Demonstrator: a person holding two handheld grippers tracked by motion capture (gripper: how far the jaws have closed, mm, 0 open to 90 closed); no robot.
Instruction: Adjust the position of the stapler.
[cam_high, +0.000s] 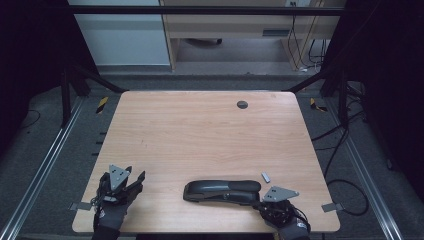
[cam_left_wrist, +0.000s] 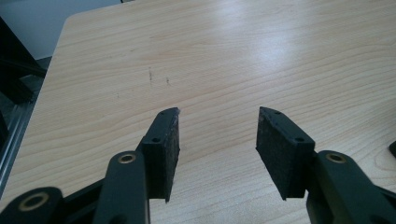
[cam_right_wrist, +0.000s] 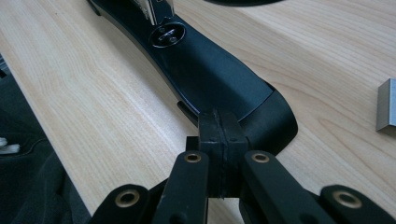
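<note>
A black stapler (cam_high: 222, 191) lies across the wooden table (cam_high: 200, 130) near its front edge, right of centre. My right gripper (cam_high: 261, 201) is at the stapler's right end with its jaws shut pad to pad and nothing between them. In the right gripper view the shut tips (cam_right_wrist: 219, 116) sit just in front of the stapler's (cam_right_wrist: 210, 74) rounded end. My left gripper (cam_high: 136, 172) hovers open at the front left corner. In the left gripper view its pads (cam_left_wrist: 218, 112) stand wide apart over bare wood.
A short strip of staples (cam_high: 266, 176) lies just right of the stapler, also at the right edge of the right gripper view (cam_right_wrist: 386, 111). A round dark grommet (cam_high: 242, 104) sits near the table's far edge. Metal rails and cables run along both sides.
</note>
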